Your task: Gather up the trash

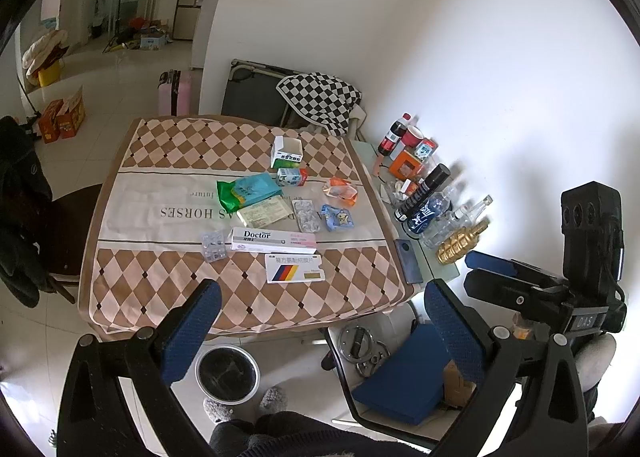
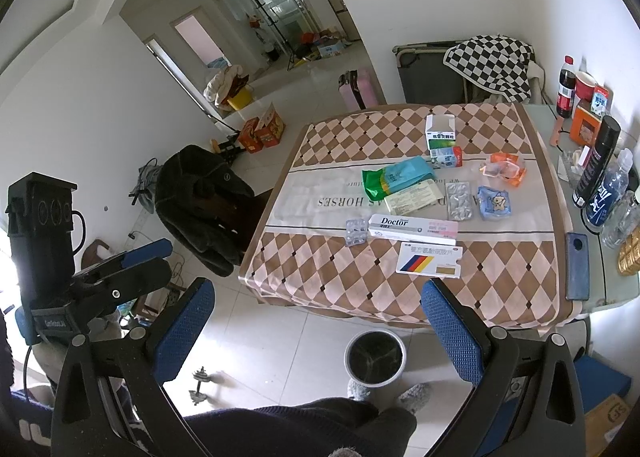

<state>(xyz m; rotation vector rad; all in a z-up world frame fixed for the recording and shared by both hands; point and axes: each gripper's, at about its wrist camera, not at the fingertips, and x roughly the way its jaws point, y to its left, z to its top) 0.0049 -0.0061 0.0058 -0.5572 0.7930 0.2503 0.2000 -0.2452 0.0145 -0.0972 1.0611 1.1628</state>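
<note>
Trash lies on the checkered tablecloth (image 1: 160,145) (image 2: 500,273): a white medicine box (image 1: 295,267) (image 2: 430,260) nearest me, a long "Doctor" box (image 1: 274,239) (image 2: 413,226), a blister pack (image 1: 214,245) (image 2: 356,232), a green and blue bag (image 1: 246,189) (image 2: 396,176), an orange wrapper (image 1: 341,190) (image 2: 505,168). A round metal bin (image 1: 227,373) (image 2: 375,357) stands on the floor below the table's near edge. My left gripper (image 1: 322,313) is open and empty, above the table edge. My right gripper (image 2: 318,313) is open and empty too, also seen as a black device (image 1: 528,285) at right in the left wrist view.
Bottles (image 1: 430,201) (image 2: 596,165), a red cup and a dark phone (image 1: 408,261) (image 2: 578,271) crowd the table's right side by the wall. A chair with a dark coat (image 2: 200,197) stands left. A blue stool (image 1: 404,373) sits on the floor right. Slippered feet (image 1: 240,405) flank the bin.
</note>
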